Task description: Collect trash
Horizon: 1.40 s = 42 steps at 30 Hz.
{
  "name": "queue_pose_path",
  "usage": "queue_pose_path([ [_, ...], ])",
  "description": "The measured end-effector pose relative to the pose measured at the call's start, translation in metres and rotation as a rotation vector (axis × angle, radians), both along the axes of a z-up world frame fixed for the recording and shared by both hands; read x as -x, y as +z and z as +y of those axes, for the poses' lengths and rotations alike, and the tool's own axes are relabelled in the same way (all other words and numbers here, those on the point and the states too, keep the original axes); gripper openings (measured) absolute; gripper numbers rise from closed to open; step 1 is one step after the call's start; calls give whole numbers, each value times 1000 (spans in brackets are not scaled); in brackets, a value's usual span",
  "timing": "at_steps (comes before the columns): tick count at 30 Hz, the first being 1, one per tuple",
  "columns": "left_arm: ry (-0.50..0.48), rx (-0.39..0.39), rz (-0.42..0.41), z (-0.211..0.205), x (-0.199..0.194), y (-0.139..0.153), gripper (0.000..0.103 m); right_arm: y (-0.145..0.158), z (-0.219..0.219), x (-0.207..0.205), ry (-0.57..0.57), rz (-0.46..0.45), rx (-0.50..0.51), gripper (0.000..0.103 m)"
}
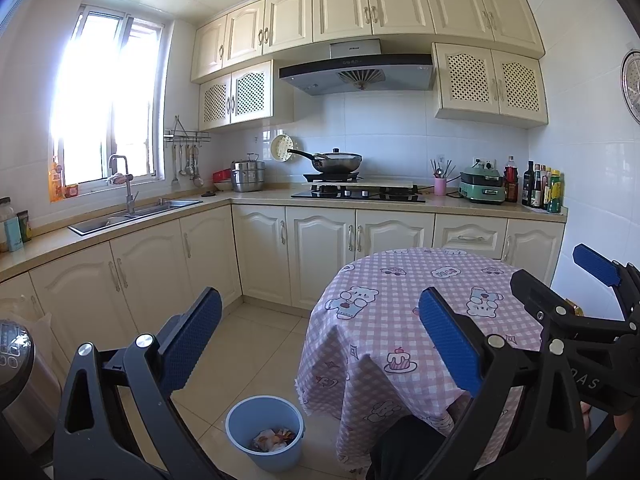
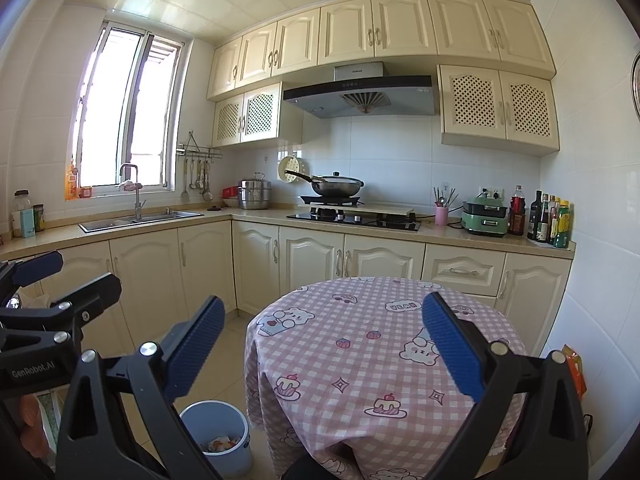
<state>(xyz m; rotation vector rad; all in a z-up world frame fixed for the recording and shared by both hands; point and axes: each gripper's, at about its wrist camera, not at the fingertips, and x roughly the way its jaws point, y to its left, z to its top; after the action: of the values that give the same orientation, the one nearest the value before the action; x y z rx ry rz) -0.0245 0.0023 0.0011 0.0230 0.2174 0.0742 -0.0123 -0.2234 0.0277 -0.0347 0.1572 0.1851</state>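
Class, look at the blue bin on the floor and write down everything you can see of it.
The blue bin is a round, open-topped bucket, apparently plastic, with a lighter rim and no lid. It stands upright on the pale tiled floor, just left of the round table's pink checked tablecloth; whether the cloth touches it cannot be told. Crumpled wrappers and scraps, white and orange, lie at its bottom, leaving it mostly unfilled. Neither gripper touches it.

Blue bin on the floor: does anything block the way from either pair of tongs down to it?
Nothing visible does. The blue bin stands open on bare floor left of the table, holding scraps. Left tongs and right tongs are open and empty.
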Motion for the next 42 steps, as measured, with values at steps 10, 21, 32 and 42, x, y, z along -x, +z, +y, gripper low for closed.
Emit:
queue_pose_path([
  [10,3,1,5,1,0,0,95,-3,-4,-3,6,4,2,97],
  [21,10,0,12,2,-1,-3,95,-4,-9,-7,16,9,4,97],
  [32,23,9,33,7,-14,-6,95,-6,-10,-23,36,25,10,97],
  [42,41,14,50,12,-27,-5,95,-9,-6,-46,55,48,20,97],
])
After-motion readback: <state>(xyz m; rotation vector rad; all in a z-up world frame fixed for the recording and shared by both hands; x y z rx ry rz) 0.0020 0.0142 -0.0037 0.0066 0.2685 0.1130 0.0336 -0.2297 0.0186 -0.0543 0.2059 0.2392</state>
